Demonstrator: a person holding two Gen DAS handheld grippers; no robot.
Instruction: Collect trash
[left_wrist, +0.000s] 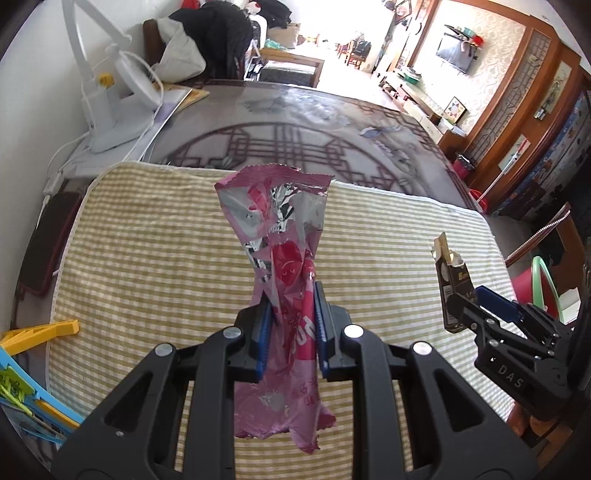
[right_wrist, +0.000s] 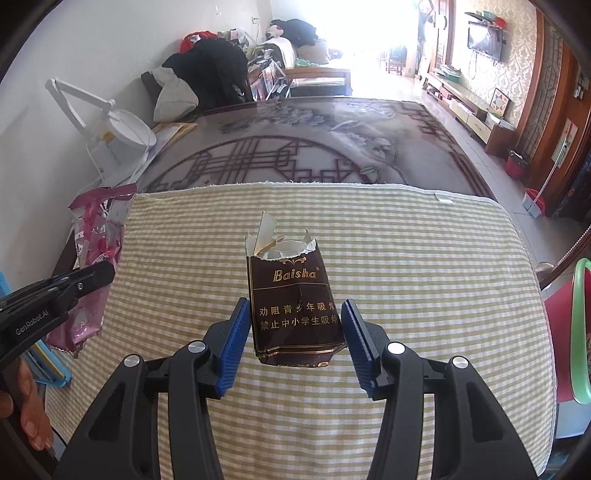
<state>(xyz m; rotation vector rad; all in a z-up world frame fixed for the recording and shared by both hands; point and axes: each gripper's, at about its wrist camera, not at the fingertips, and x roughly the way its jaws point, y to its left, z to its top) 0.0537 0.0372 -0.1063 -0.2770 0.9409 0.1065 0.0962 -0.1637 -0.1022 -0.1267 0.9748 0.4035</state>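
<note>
A crumpled pink foil snack wrapper (left_wrist: 280, 221) stands up between the blue pads of my left gripper (left_wrist: 291, 295), which is shut on its lower half; its torn bottom hangs above the striped cloth (left_wrist: 147, 258). In the right wrist view a torn-open brown cigarette pack (right_wrist: 291, 291) is held off the cloth, with my right gripper (right_wrist: 295, 310) shut on its two sides. The right gripper (left_wrist: 465, 295) and the pack (left_wrist: 452, 280) also show at the right of the left wrist view. The left gripper (right_wrist: 107, 273) and the wrapper (right_wrist: 99, 236) show at the left of the right wrist view.
The yellow-and-white striped cloth (right_wrist: 406, 258) covers the near part of a patterned glass table (right_wrist: 295, 147). A white desk lamp (left_wrist: 107, 110) stands at the back left, a dark flat case (left_wrist: 51, 240) and a yellow clip (left_wrist: 55, 328) lie at the left edge. A green-rimmed bin (right_wrist: 580, 332) is at the right.
</note>
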